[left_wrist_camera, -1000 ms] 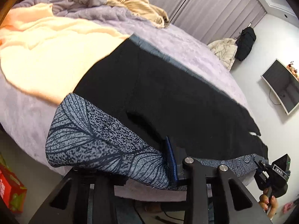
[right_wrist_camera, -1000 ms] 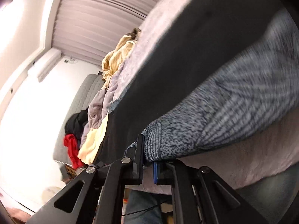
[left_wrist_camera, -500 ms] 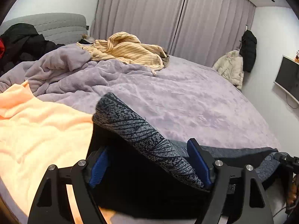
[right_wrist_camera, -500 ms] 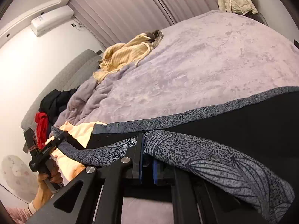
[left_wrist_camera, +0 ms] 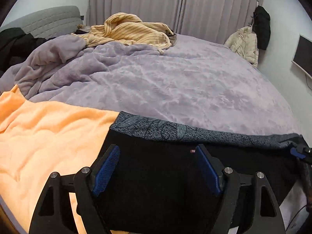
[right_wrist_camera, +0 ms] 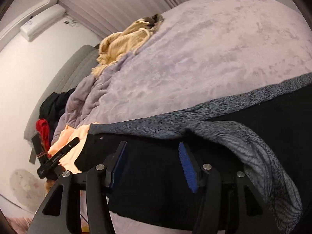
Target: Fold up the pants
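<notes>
Both grippers had let go since half a second earlier, when each was pinching the patterned edge of the pants (left_wrist_camera: 165,175); that edge had been carried over and laid down across the far side of the garment. From the left wrist camera, the left gripper (left_wrist_camera: 156,167) hovered over the black inner fabric with its blue pads (left_wrist_camera: 106,168) spread wide and nothing between them. From the right wrist camera, the right gripper (right_wrist_camera: 154,165) was likewise spread apart above the black cloth, holding nothing. The pants lay flat at the near edge of the bed (left_wrist_camera: 185,81), on its purple cover, with the grey patterned band running along their far side. Near the right gripper, a patterned flap (right_wrist_camera: 263,156) lay rumpled over the black part. An orange blanket (left_wrist_camera: 44,136) lay on the bed touching the pants on the left gripper's side. A striped beige garment (left_wrist_camera: 132,29) sat crumpled at the far side of the bed, well apart from the pants, by the curtains (left_wrist_camera: 175,3).
</notes>
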Demonstrator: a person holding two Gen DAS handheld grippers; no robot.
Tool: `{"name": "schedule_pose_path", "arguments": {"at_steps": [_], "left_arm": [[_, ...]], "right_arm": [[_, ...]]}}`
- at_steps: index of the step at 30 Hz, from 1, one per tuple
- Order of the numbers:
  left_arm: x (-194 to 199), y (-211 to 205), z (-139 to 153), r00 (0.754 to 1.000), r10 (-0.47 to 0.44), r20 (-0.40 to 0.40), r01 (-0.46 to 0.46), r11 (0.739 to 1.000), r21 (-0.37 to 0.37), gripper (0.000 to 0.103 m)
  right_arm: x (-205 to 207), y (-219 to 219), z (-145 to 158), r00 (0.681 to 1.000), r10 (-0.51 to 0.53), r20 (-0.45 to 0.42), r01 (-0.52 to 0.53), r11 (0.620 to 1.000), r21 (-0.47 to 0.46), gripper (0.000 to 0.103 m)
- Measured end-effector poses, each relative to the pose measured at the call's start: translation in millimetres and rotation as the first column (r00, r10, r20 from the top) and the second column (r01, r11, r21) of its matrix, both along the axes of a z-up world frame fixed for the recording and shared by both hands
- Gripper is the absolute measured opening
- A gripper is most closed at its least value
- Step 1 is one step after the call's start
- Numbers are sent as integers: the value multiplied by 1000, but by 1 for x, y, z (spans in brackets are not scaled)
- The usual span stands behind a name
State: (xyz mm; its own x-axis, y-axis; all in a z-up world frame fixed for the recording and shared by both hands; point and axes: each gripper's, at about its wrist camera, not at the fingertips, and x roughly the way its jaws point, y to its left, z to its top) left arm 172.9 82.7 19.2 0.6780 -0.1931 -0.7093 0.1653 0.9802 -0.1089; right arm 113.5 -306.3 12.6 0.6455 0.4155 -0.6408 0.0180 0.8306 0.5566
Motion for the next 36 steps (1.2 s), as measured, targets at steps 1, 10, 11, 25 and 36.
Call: {"name": "schedule_pose_path", "arguments": {"at_steps": [1,10,11,25,36], "left_arm": [[1,-9,-9,1000,-17,-15,18,1000,14,81],[-38,-64,-18,987,-158,-34,161,980,117,81],[-45,-73,-11,982,-191,-17,191,972,135,81],[-87,-266,-35,851,-501,-159,510,860,24,81],[-95,-272,-36,871,-465,-156,480,874,75,81]], "right_arm": [[-2,9,3,1000,24,8,-24,1000,-11,58],[-40,8,-20,998,-59,-10,59,998,7,58],[-62,1,-14,996,-85,17,85,996,-1,58],[-361,-158,-13,739,-674,0,673,737,64,71],[-349,-184,-91,789,-610,-77,581,699,417,29]]}}
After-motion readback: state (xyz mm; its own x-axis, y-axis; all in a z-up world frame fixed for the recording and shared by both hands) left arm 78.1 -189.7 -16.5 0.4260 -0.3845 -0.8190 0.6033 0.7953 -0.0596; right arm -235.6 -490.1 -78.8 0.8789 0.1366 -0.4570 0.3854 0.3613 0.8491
